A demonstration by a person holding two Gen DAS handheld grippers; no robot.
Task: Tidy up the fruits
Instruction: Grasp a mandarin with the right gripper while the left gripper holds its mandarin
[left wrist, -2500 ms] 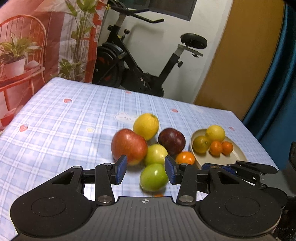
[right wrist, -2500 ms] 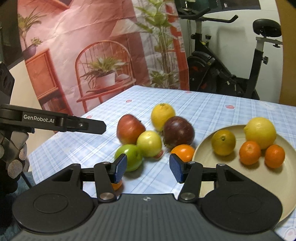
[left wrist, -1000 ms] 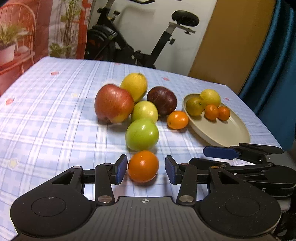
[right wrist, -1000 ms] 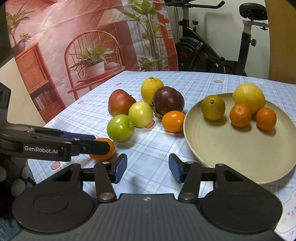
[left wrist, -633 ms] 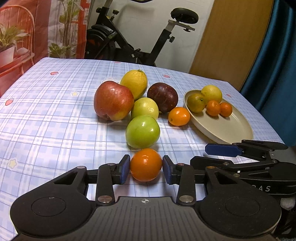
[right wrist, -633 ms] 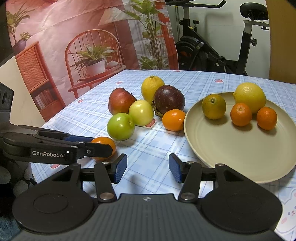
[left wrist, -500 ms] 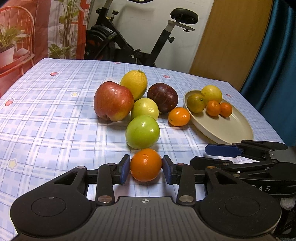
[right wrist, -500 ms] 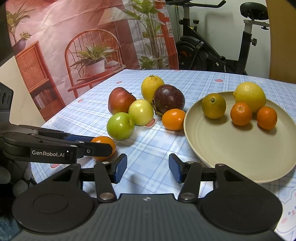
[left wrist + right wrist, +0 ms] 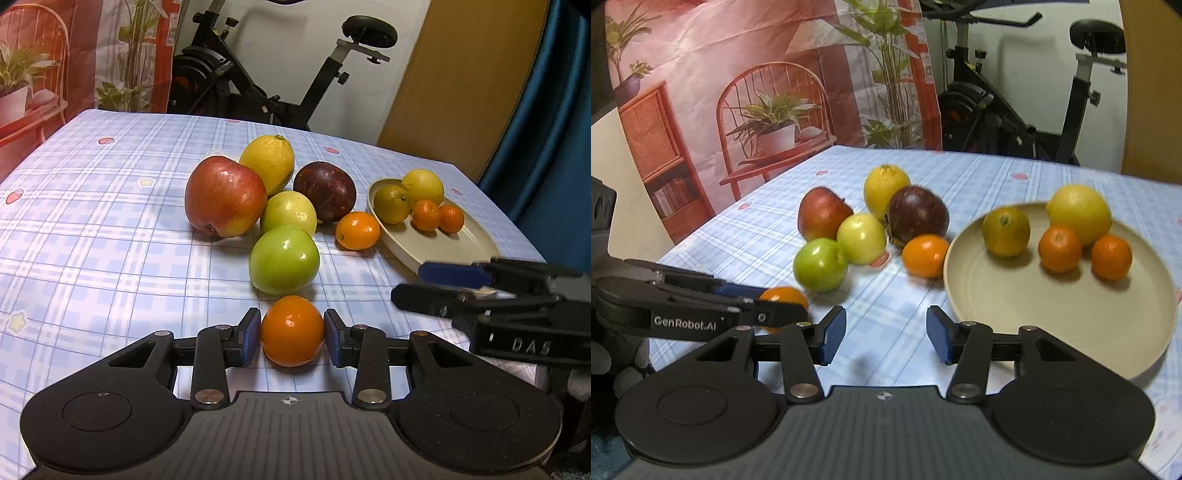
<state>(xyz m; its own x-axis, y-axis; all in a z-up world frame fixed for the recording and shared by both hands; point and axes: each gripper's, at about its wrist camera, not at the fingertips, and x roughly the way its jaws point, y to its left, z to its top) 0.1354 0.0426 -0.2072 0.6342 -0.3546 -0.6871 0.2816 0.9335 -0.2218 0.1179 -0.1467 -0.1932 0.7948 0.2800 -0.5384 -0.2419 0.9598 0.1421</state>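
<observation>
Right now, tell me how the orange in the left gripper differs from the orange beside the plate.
The gripped orange sits between the left gripper pads, nearest the table's front edge; the loose orange lies free, farther back, by the plate rim. The gripped one has the green apple just behind it; the loose one sits in front of the dark fruit. Both are small, round and orange, off the plate.

The left gripper [image 9: 291, 332] is clamped on an orange [image 9: 291, 330], with a green apple [image 9: 283, 258] just ahead blocking the forward path. Bare tablecloth [image 9: 92, 240] lies to its left. To its right, the right gripper [image 9: 885, 334], jaws apart, stands over bare cloth near the plate [image 9: 1052, 321] rim. The plate's near half is free; four citrus fruits [image 9: 1060, 248] occupy its far side.
</observation>
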